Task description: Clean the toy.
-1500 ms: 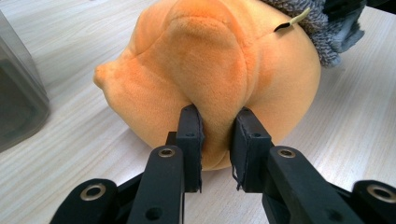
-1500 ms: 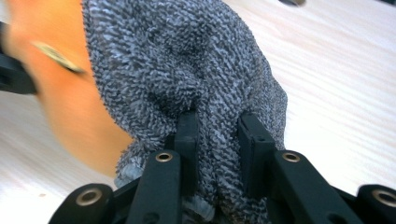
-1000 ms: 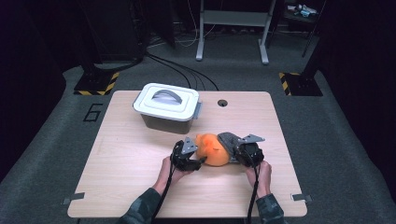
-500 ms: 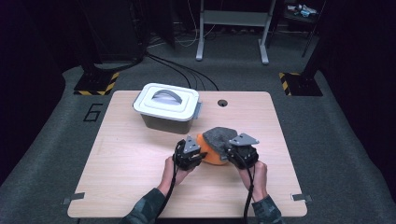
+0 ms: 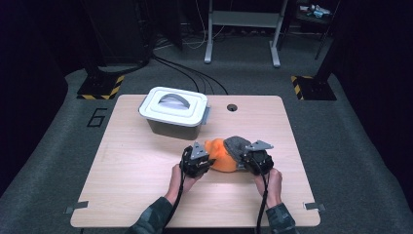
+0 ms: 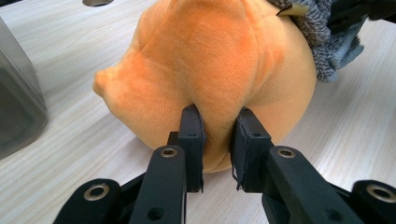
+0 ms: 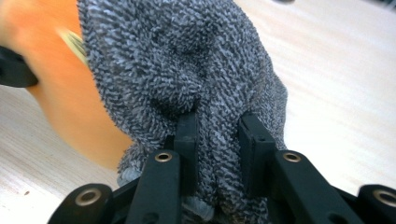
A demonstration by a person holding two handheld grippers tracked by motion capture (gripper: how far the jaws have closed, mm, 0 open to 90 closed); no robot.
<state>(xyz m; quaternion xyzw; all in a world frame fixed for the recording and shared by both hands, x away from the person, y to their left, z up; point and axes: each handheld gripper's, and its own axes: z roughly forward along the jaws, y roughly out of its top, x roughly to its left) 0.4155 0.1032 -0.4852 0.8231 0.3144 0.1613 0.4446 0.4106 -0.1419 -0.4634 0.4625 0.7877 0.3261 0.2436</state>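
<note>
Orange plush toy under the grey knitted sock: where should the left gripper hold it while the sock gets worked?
Pinch a raised fold of the orange plush toy on its bare end, coming in level from the side away from the grey knitted sock. The left gripper already clamps such a ridge; the right gripper grips the sock opposite.

Place: a lab or recording studio, dim and bare.
Desk (image 5: pixel 146 195): pale wood, alone on grey carpet (image 5: pixel 48 161), with metal brackets at its front corners.
Floor marks: a number six (image 5: pixel 97 117) beside the desk; yellow-black hazard tape (image 5: pixel 100 90) under dark stands.
Cabling: black cables (image 5: pixel 185 73) trailing off toward a metal frame (image 5: pixel 241 29).
</note>
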